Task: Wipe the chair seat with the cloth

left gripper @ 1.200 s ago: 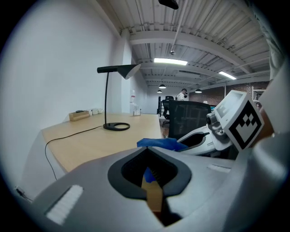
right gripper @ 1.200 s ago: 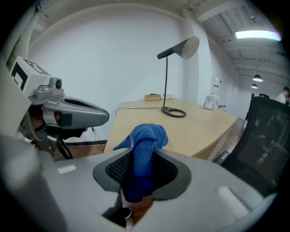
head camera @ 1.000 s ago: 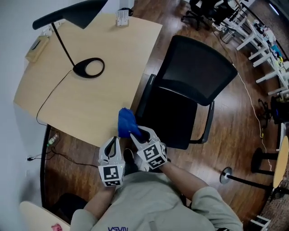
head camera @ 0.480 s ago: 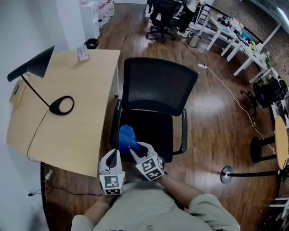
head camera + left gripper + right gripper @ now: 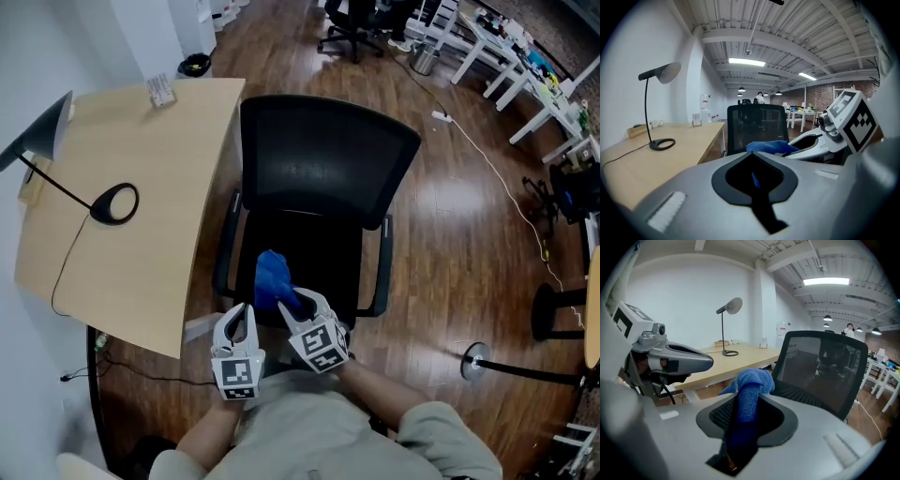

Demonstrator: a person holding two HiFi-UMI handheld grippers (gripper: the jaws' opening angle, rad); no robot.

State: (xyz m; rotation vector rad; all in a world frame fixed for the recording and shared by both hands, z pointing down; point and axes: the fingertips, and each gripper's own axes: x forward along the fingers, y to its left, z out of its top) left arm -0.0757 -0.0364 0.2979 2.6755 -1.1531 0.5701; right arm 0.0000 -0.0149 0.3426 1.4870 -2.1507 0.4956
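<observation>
Cloth clamped in right tongs. Right gripper view: blue strip runs down between the jaws, wad bunched at the tips. Other side: left tongs clenched, nothing in them. Left gripper view has jaws together, just a blue sliver through the gap.

Only head view gives layout: wad over front left of seat, both tongs side by side at its front edge, left one near the armrest. Cloth touching seat or not: can't tell, no view settles it. Left of seat: bench, lamp on it.

Left gripper view adds what head view lacks: backrest face-on beyond the cloth, right tongs' marker cube at right, ceiling lights. Right gripper view adds left tongs from the side, closed to a point, with bench and lamp behind.
</observation>
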